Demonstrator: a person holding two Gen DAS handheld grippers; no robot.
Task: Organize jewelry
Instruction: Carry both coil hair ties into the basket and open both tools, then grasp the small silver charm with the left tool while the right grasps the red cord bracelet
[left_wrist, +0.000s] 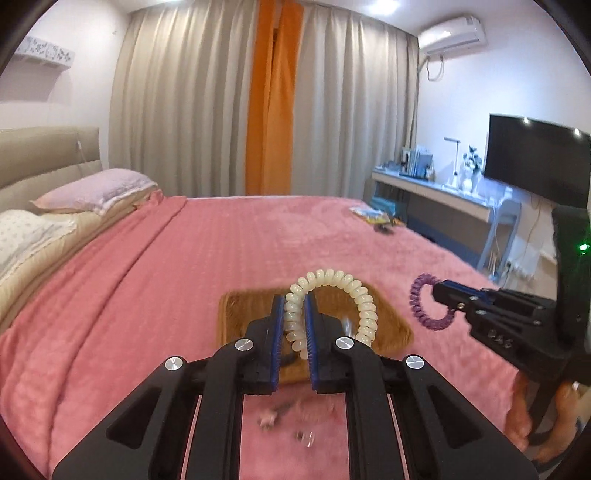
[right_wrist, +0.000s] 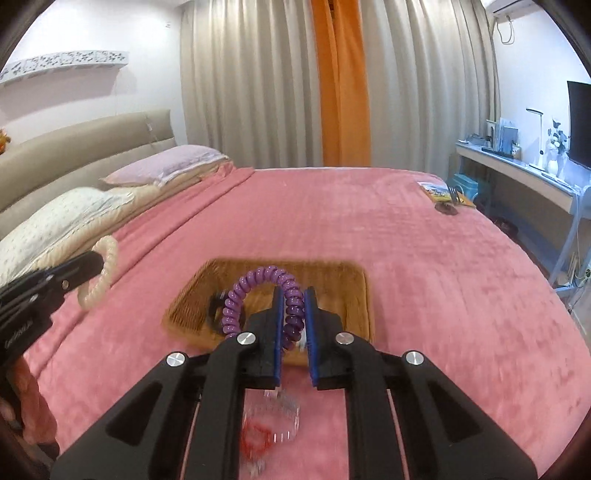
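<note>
My left gripper (left_wrist: 294, 310) is shut on a cream spiral coil bracelet (left_wrist: 345, 282) and holds it above a woven brown tray (left_wrist: 236, 314) on the pink bed. My right gripper (right_wrist: 294, 306) is shut on a purple spiral coil bracelet (right_wrist: 236, 299) above the same tray (right_wrist: 332, 280). Each gripper shows in the other view: the right one (left_wrist: 441, 293) with its purple coil (left_wrist: 419, 302), the left one (right_wrist: 92, 264) with its cream coil (right_wrist: 107, 266). A dark item (right_wrist: 214, 306) lies in the tray. Small loose jewelry pieces (left_wrist: 273, 417) lie on the blanket below the left gripper, and a clear piece and a red piece (right_wrist: 256, 435) below the right.
A pink blanket (right_wrist: 406, 258) covers the bed. Pillows (right_wrist: 166, 166) and a headboard are at the left. A booklet and a dark object (right_wrist: 445, 197) lie near the far right corner. A desk with a lamp and a TV (left_wrist: 535, 162) stands at the right.
</note>
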